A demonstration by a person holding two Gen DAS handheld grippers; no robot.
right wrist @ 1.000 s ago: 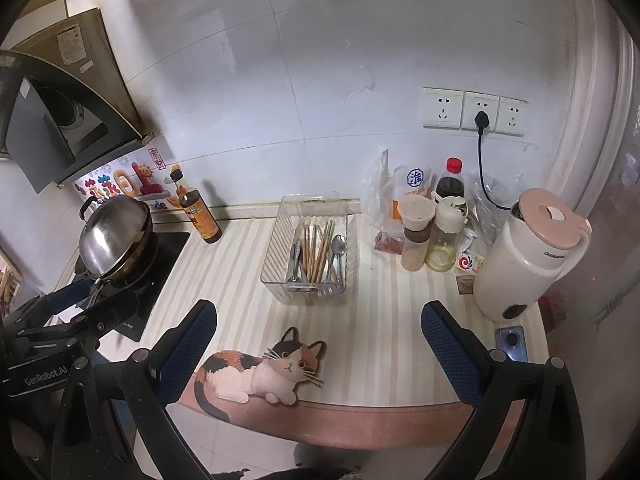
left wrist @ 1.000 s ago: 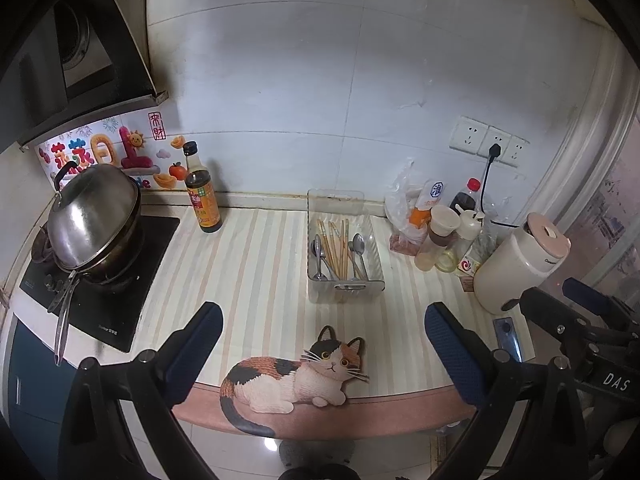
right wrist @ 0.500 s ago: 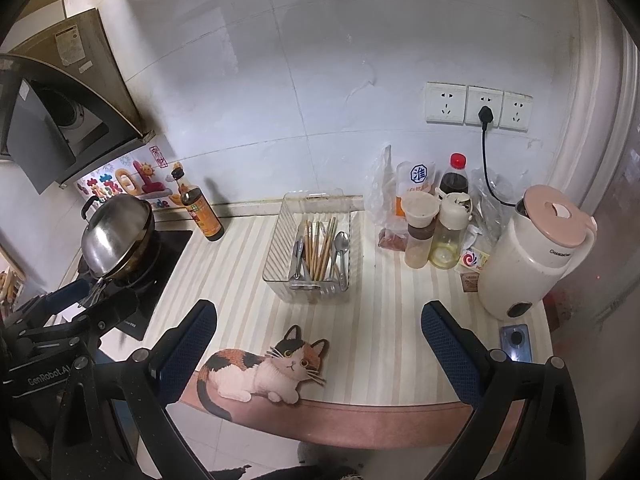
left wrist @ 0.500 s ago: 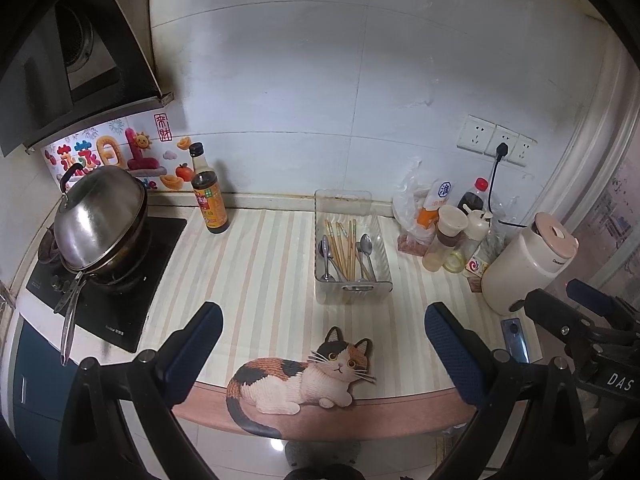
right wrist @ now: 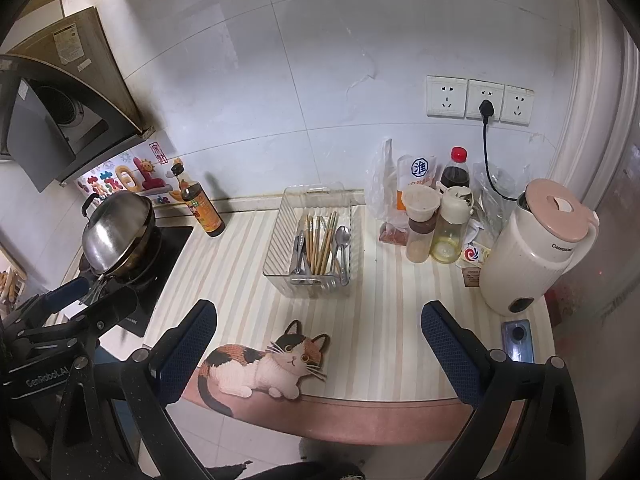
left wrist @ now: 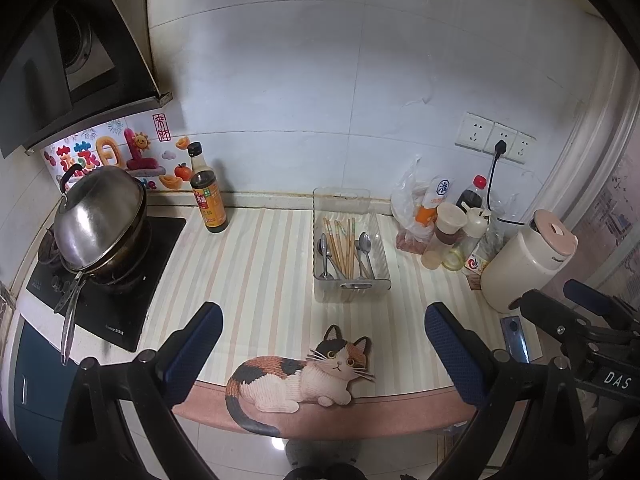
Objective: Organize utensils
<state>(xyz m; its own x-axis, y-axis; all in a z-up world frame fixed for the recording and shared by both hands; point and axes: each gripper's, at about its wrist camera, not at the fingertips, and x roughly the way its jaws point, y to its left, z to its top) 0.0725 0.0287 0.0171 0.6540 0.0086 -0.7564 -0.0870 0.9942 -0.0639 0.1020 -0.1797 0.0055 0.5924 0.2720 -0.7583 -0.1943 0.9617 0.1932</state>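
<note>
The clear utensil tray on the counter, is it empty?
No, the clear utensil tray holds wooden chopsticks in the middle with metal spoons lying on both sides of them.

The tray [left wrist: 351, 280] was clear ribbed plastic, holding glossy metal spoons [left wrist: 364, 245] and matt wooden chopsticks [left wrist: 345, 248]. The wok lid [left wrist: 100, 220] was polished steel. The surface [left wrist: 256, 272] looked smooth; wall tiles [left wrist: 280, 80] were glossy.

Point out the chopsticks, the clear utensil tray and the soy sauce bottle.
chopsticks [left wrist: 345, 246], left wrist view, mid shafts.
clear utensil tray [left wrist: 352, 294], left wrist view, near wall.
soy sauce bottle [right wrist: 205, 216], right wrist view, label.
</note>
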